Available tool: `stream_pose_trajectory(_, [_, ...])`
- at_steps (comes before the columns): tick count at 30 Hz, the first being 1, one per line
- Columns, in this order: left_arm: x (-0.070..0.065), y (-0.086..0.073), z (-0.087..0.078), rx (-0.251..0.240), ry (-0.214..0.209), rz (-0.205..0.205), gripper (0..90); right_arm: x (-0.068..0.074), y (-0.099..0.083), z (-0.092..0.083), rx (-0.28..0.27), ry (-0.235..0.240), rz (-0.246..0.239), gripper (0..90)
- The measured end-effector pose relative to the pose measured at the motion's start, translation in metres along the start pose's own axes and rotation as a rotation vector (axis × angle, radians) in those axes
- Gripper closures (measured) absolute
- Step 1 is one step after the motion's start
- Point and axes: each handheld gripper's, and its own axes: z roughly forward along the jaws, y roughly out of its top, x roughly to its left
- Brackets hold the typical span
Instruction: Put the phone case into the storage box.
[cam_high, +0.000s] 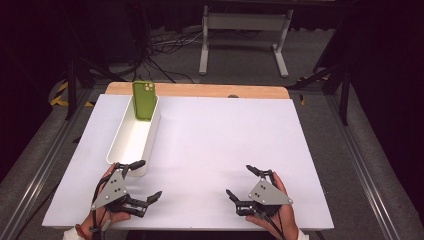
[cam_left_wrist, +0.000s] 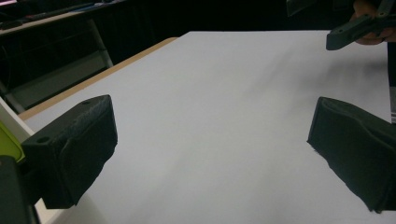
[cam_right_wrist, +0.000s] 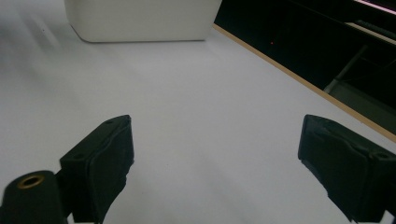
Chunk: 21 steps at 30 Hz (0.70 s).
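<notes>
A long, narrow white bin (cam_high: 131, 140) with rounded corners lies on the left half of the table (cam_high: 225, 145), its length running from near the front edge toward the back edge. Its near end sits just beside the left gripper (cam_high: 142, 179).

A green phone (cam_high: 144, 100) stands upright inside the bin's far end, leaning on the end wall, its camera cluster at the top, back facing forward.

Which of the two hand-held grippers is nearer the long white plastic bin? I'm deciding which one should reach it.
The left gripper: its upper finger almost meets the near end of the long white plastic bin, while the right gripper sits across the white table.
</notes>
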Motion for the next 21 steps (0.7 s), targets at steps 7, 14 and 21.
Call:
stream_pose_trajectory(7, [0.0019,-0.0005,0.0002,0.004,0.006,-0.006,2.3,0.0014,-0.0026,-0.0016,0.003,0.004,-0.008,11.6])
stream_pose_trajectory(14, [0.0012,-0.0003,0.0025,0.009,0.005,-0.01,2.3,0.0023,-0.0021,-0.0024,-0.001,0.009,-0.01,11.6])
stream_pose_trajectory(21, [0.0006,0.0002,0.0015,0.004,-0.005,0.006,2.3,0.0036,-0.0026,-0.0019,0.009,0.003,-0.019,11.6])
